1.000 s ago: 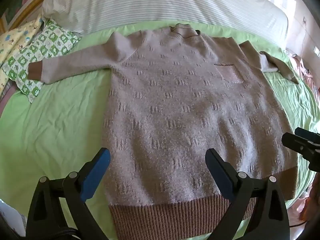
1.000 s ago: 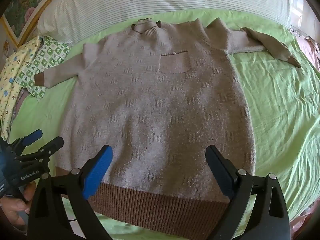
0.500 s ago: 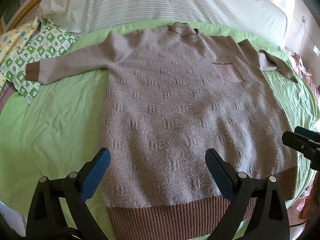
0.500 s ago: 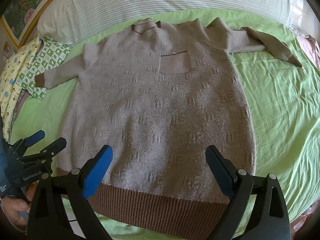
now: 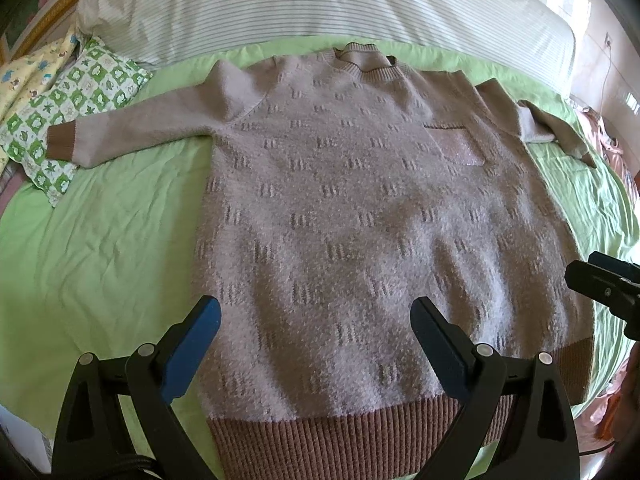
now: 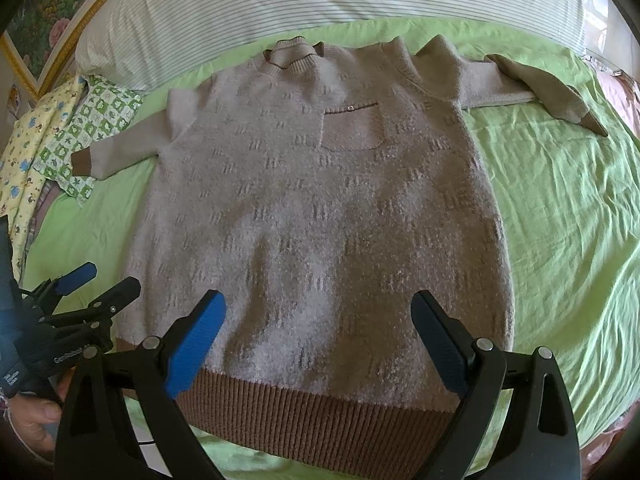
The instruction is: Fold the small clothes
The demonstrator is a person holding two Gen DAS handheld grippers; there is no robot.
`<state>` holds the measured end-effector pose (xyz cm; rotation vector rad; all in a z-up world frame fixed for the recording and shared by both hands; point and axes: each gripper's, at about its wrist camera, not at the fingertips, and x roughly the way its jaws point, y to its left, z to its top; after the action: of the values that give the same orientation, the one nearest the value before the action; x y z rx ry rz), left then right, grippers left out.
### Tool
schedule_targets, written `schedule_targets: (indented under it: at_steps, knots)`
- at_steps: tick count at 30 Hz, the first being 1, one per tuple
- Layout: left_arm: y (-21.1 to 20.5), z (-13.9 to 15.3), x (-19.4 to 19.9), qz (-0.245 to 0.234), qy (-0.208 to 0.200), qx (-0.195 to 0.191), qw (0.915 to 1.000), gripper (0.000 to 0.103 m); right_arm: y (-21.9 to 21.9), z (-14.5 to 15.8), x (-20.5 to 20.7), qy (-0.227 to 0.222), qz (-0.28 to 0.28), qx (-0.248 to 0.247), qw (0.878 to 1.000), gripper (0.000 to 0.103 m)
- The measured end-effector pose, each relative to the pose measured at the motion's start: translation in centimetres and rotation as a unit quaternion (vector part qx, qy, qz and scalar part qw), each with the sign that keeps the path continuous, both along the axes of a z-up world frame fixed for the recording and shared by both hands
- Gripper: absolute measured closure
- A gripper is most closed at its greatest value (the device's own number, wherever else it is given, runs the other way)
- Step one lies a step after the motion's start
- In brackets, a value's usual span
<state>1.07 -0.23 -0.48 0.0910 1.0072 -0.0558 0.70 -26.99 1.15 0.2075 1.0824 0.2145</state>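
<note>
A beige knit sweater (image 5: 360, 208) with brown ribbed hem, cuffs and a chest pocket lies flat, front up, on a green bedsheet (image 5: 100, 248); it also shows in the right wrist view (image 6: 320, 208). Its left sleeve (image 5: 132, 132) lies straight out; its right sleeve (image 6: 532, 84) is bent near the cuff. My left gripper (image 5: 316, 320) is open and empty above the hem's left part. My right gripper (image 6: 318, 316) is open and empty above the hem (image 6: 320, 412). Each gripper shows at the edge of the other's view.
A striped pillow (image 5: 320, 4) runs along the head of the bed. Patterned green and yellow cloths (image 5: 68, 112) lie at the far left, under the left cuff. Pink fabric (image 5: 612, 148) lies at the bed's right edge.
Both views have shifted slightly; the sweater sits a little lower and nearer in frame. The sweater itself has not moved and both grippers stay open.
</note>
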Motion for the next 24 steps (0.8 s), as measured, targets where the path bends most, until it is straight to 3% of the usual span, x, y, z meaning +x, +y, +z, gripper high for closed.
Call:
schedule_targets:
  at_steps: [13,24]
  knots:
    - [-1.1,-0.9,1.6,0.000,0.018,0.011,0.9998,0.007,-1.1,-0.2,0.8,0.007,-0.007,0.012,1.000,0.009]
    - [-1.3,-1.5,6.0,0.008,0.020,-0.031,0.9993,0.007,-6.2,-0.6,2.9,0.010,-0.046,0.021,0.999,0.009]
